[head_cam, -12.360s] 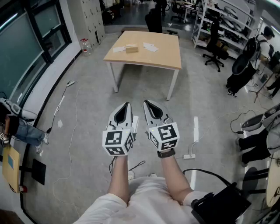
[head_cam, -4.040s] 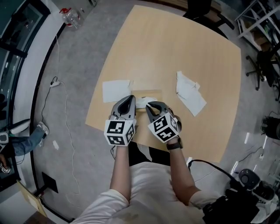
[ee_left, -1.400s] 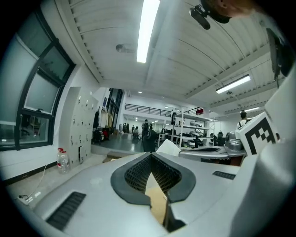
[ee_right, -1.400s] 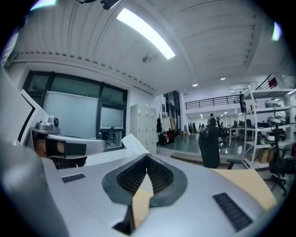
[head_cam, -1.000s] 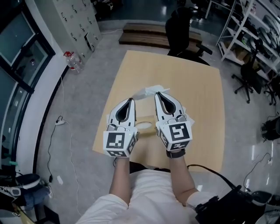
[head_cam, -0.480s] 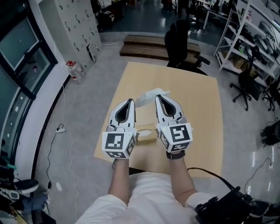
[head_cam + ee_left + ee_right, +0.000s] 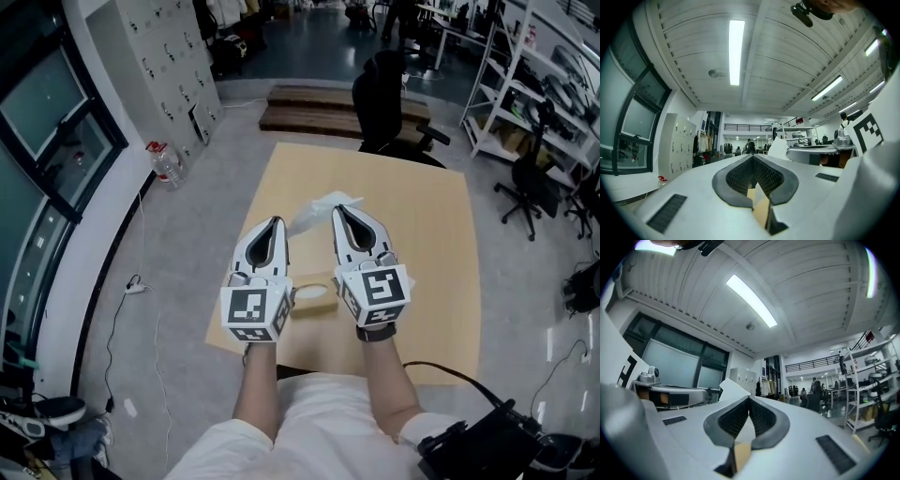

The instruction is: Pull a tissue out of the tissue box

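- Far left, head view: floor w/ a plastic bottle (image 7: 165,164) near the window wall; a thin cable (image 7: 141,281) trails across the floor closer to the person.
- Left gripper (image 7: 274,223): held up over the near part of the table (image 7: 422,262), pointing away from the person. In the left gripper view (image 7: 752,157) the jaws are together at the tips, nothing between the pads; only a sliver of beige shows through the gap lower down.
- Tissue box (image 7: 317,305): beige, sits on the table near its front edge, below and between the two grippers' marker cubes; a bit of white shows at its top opening.
- Tissue (image 7: 319,204): white, crumpled, lifted clear of the box, hanging at the right gripper's tip and spreading leftward toward the left gripper's tip.
- Right gripper (image 7: 339,211): raised beside the left one, roughly parallel, slightly further fwd. In the right gripper view (image 7: 749,398) the jaws are closed on the tissue (image 7: 730,389); white sheet shows between the pads and a corner sticks up past the left-hand jaw.
- Beyond the table's far edge: dark office chair (image 7: 384,103).
- Far right: metal shelving (image 7: 534,66) and another chair (image 7: 520,192) on the floor.
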The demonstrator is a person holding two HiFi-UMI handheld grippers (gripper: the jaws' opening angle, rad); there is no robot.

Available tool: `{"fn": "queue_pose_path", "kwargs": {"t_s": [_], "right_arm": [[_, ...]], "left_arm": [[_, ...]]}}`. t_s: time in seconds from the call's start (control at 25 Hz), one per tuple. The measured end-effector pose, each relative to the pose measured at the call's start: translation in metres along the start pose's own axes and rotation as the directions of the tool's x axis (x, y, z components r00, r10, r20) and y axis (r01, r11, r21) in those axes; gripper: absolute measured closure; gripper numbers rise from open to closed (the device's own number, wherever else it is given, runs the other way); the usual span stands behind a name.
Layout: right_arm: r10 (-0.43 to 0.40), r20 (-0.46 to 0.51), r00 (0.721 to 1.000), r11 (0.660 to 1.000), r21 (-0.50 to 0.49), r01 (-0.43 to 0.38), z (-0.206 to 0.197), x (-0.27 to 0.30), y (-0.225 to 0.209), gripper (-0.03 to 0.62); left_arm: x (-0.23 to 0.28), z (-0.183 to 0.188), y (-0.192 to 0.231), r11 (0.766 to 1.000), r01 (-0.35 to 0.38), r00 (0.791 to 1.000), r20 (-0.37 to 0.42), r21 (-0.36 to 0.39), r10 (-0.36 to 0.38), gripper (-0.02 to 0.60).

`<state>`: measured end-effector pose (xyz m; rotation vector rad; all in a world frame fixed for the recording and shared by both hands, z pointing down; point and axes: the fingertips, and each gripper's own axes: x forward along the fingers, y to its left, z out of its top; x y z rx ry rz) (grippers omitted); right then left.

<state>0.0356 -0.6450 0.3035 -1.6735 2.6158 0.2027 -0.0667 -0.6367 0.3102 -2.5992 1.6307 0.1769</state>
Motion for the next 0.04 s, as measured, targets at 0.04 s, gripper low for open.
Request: {"fn": "queue_pose_path", "kwargs": {"t_s": [0.04], "right_arm": [[-0.001,-0.002,1.0,1.0,0.0,0.001,-0.0003,-0.0012,-0.001,0.588]], "left_arm": [[-0.0007,0.0,-0.0015,1.0,0.0,1.0,-0.001,0.0,0.0,0.58]]}}
